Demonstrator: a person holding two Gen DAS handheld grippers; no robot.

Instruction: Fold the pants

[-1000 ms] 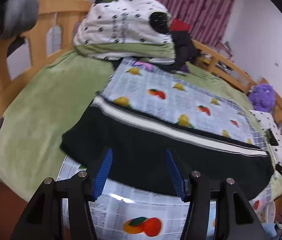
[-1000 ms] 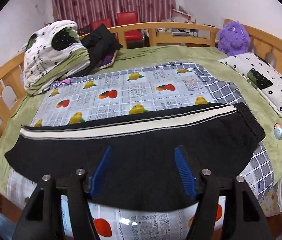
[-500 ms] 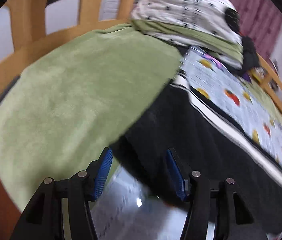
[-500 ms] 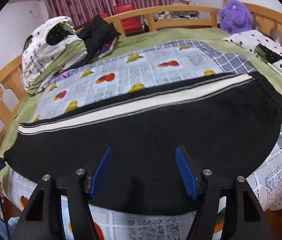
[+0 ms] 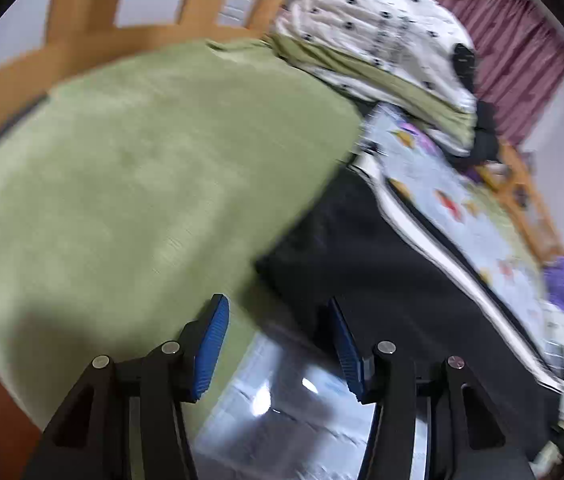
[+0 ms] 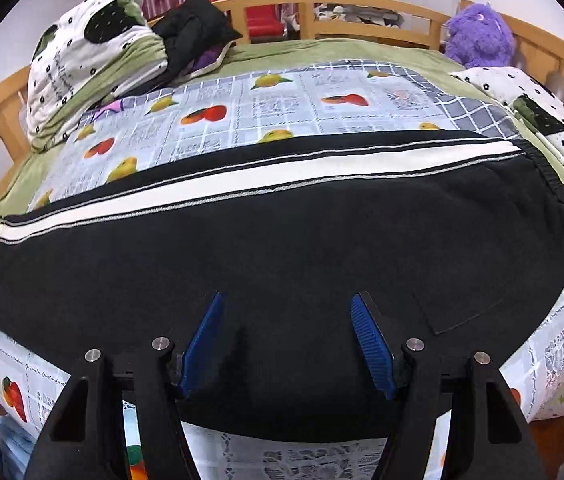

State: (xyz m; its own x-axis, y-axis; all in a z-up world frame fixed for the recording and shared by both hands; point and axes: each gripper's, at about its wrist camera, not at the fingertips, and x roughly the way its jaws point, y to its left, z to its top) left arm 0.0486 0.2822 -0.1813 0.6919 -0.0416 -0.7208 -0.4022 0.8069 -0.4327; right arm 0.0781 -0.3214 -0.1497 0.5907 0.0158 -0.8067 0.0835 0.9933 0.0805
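Black knit pants with white side stripe point(image 6: 282, 248): flat, lengthwise across fruit-print sheet point(image 6: 266, 100) on green bed point(image 5: 130, 168), legs apparently stacked. No cross fold yet. Left hand-held gripper point(image 5: 278, 344): half open, empty, above cuff-end corner. Right hand-held gripper point(image 6: 287, 340): wider open, empty, over near edge. Remaining by my read: grab ends, fold across, flatten.

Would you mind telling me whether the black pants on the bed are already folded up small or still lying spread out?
Spread out. The black pants lie flat at full length across the fruit-print cloth, white side stripe running unbroken end to end.
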